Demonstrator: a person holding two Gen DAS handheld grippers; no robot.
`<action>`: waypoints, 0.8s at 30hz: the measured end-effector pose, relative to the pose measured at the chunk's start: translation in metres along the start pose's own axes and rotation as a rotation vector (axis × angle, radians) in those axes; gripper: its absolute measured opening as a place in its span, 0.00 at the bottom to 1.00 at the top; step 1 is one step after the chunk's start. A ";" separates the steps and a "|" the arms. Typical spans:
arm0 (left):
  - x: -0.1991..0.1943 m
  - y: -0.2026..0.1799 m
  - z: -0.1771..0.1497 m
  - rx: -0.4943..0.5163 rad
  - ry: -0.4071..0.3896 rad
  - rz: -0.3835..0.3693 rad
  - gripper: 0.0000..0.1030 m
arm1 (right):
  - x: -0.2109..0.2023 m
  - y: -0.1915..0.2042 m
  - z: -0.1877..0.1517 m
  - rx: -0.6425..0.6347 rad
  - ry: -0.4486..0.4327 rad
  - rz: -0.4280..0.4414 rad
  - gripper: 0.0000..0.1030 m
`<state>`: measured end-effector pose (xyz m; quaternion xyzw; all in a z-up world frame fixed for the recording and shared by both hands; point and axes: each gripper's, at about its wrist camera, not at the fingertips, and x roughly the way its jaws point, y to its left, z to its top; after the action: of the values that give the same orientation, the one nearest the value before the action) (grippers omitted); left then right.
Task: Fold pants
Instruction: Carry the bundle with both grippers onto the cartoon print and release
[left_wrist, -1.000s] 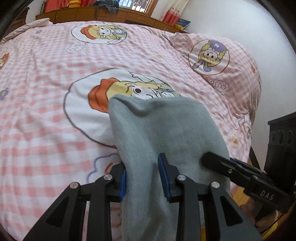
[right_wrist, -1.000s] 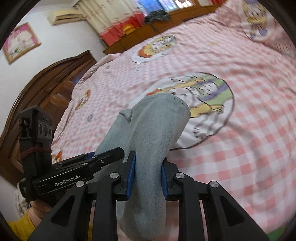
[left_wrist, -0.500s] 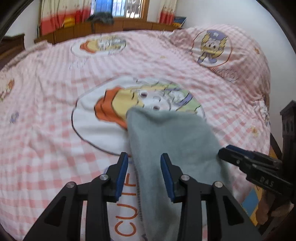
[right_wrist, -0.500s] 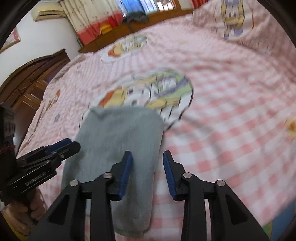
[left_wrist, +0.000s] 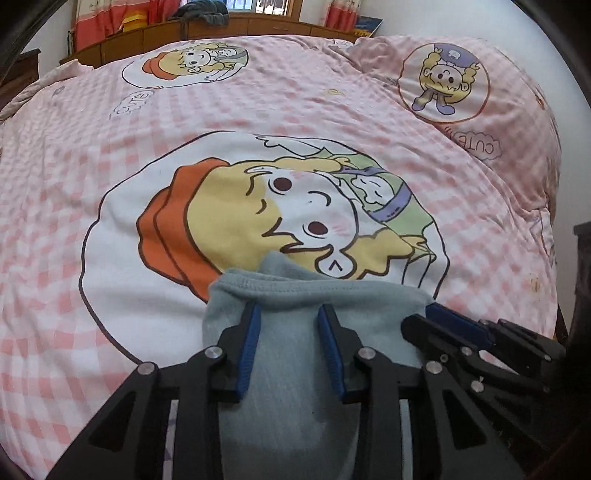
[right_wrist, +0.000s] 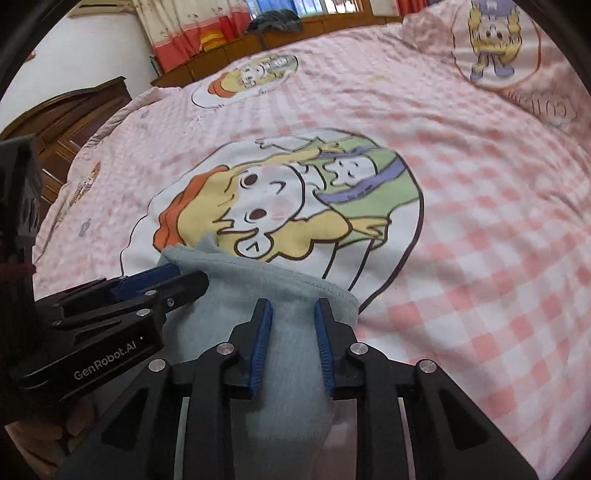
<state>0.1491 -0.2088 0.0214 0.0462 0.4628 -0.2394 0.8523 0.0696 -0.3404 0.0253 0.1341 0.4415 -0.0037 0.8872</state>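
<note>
The grey-blue pants (left_wrist: 314, 295) lie folded on the pink checked bed cover, their far edge on the big cartoon print; they also show in the right wrist view (right_wrist: 258, 288). My left gripper (left_wrist: 290, 314) hovers over the pants near their left side with its jaws apart and cloth showing between them. My right gripper (right_wrist: 293, 306) is over the right part of the pants, jaws apart too. Each gripper shows in the other's view: the right one (left_wrist: 436, 321) and the left one (right_wrist: 184, 280). Whether either pinches cloth is unclear.
The bed cover (left_wrist: 110, 147) spreads wide ahead. A pillow (left_wrist: 461, 85) lies at the far right. A wooden ledge with a dark garment (left_wrist: 203, 14) runs behind the bed. A dark wooden cabinet (right_wrist: 66, 122) stands left of the bed.
Both grippers let go of the raised pants, which dropped flat on the bed. They have since come back low over the near part of the cloth, close together.
</note>
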 end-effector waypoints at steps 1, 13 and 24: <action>-0.005 0.000 -0.001 0.009 -0.003 -0.003 0.34 | -0.003 0.002 0.000 -0.013 0.003 -0.011 0.23; -0.097 -0.013 -0.085 0.105 -0.014 0.022 0.38 | -0.083 0.026 -0.072 0.003 -0.010 0.033 0.23; -0.109 -0.027 -0.120 0.108 0.002 0.104 0.40 | -0.082 0.042 -0.102 -0.030 0.015 -0.019 0.23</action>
<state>-0.0049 -0.1568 0.0457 0.1166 0.4471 -0.2193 0.8593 -0.0553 -0.2849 0.0411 0.1168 0.4493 -0.0045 0.8857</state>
